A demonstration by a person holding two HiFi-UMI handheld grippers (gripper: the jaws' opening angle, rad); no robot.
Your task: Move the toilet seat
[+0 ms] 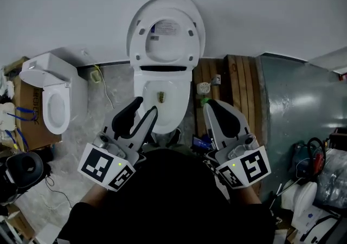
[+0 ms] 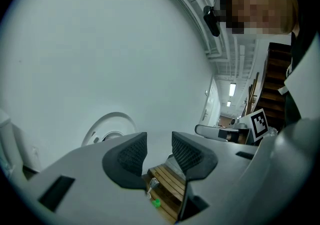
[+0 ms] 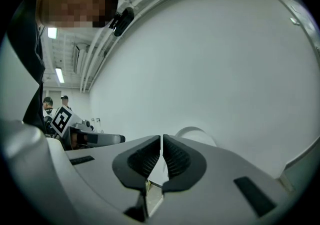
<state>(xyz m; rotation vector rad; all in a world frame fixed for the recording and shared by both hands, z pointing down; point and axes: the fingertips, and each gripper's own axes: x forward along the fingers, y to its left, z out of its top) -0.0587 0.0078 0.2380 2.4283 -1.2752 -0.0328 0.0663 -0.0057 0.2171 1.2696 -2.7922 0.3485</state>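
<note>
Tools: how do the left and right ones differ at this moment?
The left tool has its jaws apart; the right tool has them together. In the head view the left tool overlaps the front of the bowl; the right tool lies beside the bowl. Both hold nothing.

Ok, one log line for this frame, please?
toilet seat: raised | left gripper: open, empty | right gripper: shut, empty | contact with seat: none
</note>
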